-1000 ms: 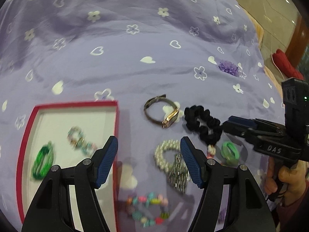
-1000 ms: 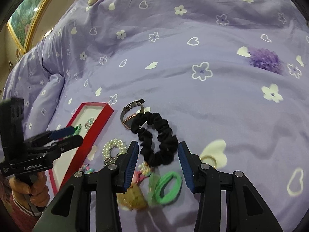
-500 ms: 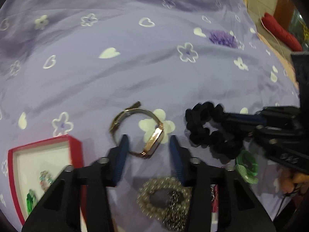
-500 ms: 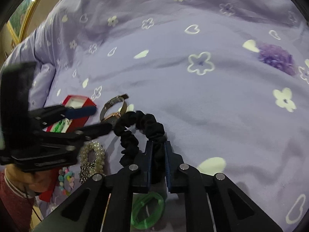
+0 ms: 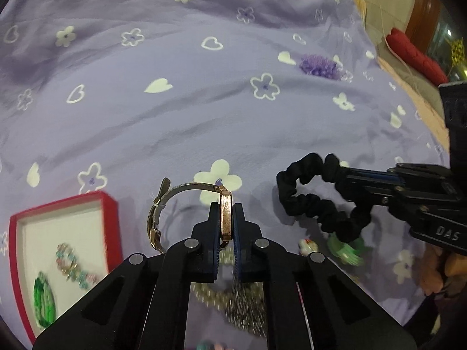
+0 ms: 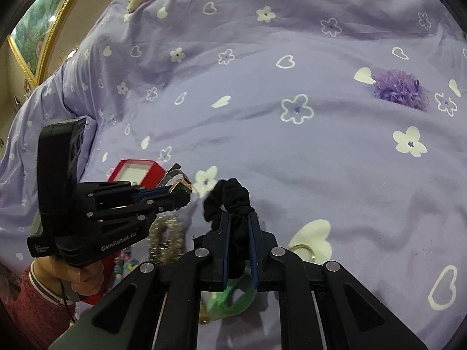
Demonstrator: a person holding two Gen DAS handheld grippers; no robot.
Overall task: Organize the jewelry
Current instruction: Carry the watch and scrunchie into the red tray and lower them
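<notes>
Beads [image 5: 230, 300] blur beneath our left gripper [image 5: 226, 218], clamped on the watch [image 5: 225, 215]; our right gripper [image 6: 239, 233], pinching the black scrunchie [image 6: 230, 198], alone reveals a gold ring [image 6: 303, 250].

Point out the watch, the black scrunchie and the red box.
watch [image 5: 226, 217]: left wrist view, on the gold case clamped between the pads.
black scrunchie [image 5: 303, 201]: left wrist view, on the lower fold of its loop.
red box [image 5: 112, 218]: left wrist view, on its right wall.

Lilac bedspread [image 5: 175, 122] bearing red box [image 5: 109, 213], purple pompom [image 6: 398, 87], ring [image 6: 303, 250]
</notes>
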